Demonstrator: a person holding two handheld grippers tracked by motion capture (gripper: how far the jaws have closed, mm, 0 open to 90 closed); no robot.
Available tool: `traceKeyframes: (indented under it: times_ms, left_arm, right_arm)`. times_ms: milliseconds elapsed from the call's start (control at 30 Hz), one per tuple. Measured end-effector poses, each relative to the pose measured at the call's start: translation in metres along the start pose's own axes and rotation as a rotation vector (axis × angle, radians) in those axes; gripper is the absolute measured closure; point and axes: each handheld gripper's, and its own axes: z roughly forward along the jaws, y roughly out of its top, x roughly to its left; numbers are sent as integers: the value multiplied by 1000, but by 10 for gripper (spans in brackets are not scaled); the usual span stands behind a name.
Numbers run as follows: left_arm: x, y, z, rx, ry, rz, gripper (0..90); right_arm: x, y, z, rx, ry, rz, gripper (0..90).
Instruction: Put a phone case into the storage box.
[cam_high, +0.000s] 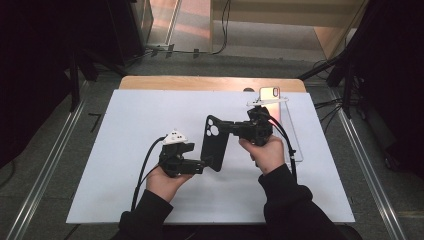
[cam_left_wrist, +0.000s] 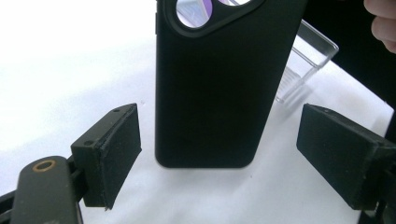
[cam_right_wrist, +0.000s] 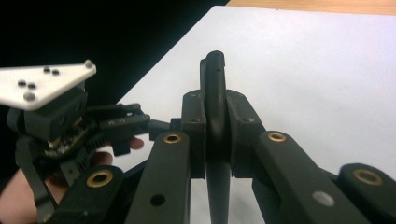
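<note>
Case (cam_high: 214, 142) hangs above the mat (cam_high: 125, 150) in the high view, pinched by the right gripper (cam_high: 231, 128); left gripper view — jaws spread either side of its bottom end, so centre them before squeezing; right gripper view — pads (cam_right_wrist: 194, 130) clamp its edge, keep them firm.

The black phone case (cam_left_wrist: 208, 88) runs off the top edge of the left gripper view, its camera cutout cropped. Behind it, the clear plastic tray (cam_left_wrist: 306, 60) is partly hidden. A hand (cam_left_wrist: 383, 23) is cut off at the right corner.
</note>
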Motion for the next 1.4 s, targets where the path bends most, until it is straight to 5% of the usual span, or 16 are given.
traceKeyframes:
  times_ms: [300,467,567,767,1400]
  left_arm:
    - [7,10,-7,101,-92,29,187]
    - [9,15,-14,110,-116,76,219]
    - [13,18,-17,136,-166,55,278]
    - [17,23,-23,130,-186,89,290]
    - [10,42,-28,103,-284,209,294]
  right_arm:
    - [-3,0,-4,47,58,-153,773]
    - [-4,1,-8,63,100,-190,773]
    - [-4,1,-10,81,118,-202,772]
    - [-1,-1,-14,104,156,-266,772]
    - [7,-5,-7,165,320,-350,772]
